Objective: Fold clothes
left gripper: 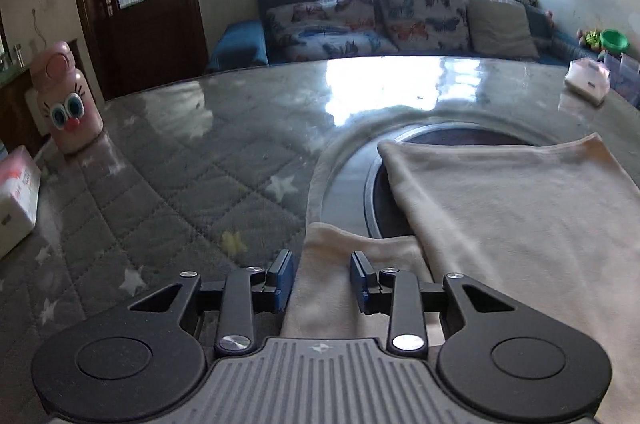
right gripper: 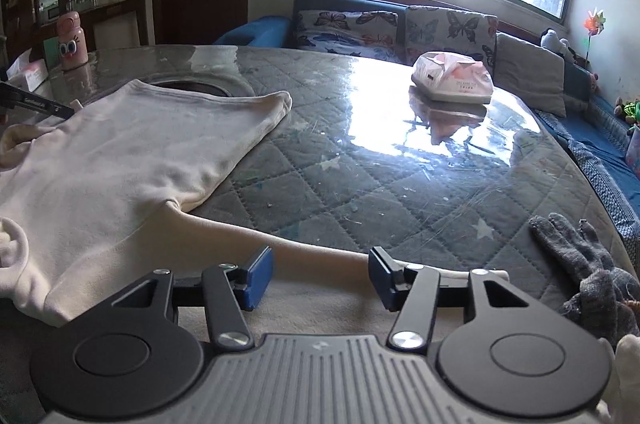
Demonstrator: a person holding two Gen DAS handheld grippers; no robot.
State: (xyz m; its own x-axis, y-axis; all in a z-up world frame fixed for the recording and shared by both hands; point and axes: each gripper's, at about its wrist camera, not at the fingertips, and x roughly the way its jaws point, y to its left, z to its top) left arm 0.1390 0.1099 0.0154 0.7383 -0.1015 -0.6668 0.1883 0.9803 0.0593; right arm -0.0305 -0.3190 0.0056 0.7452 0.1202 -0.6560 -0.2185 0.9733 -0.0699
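Presently, garment: cream long-sleeved top (right gripper: 132, 144) spread flat on the quilted, glass-topped table (right gripper: 360, 160).
Left gripper (left gripper: 322, 278): jaws apart over a sleeve, pads clear.
Right gripper (right gripper: 320, 278): jaws apart above the other sleeve, nothing gripped.

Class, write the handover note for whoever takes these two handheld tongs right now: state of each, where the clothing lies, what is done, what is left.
Left tongs: open, over a cream sleeve, pads not pressing it.
Right tongs: open, nothing gripped, over the other long sleeve, which lies stretched out along the near edge.
The cream top lies spread flat on the quilted table, partly over the round inset.
Grey gloves and a tissue pack lie to the right of the garment.
Done: garment laid out. Left: no fold is visible yet; probably fold in the sleeves, then the body.
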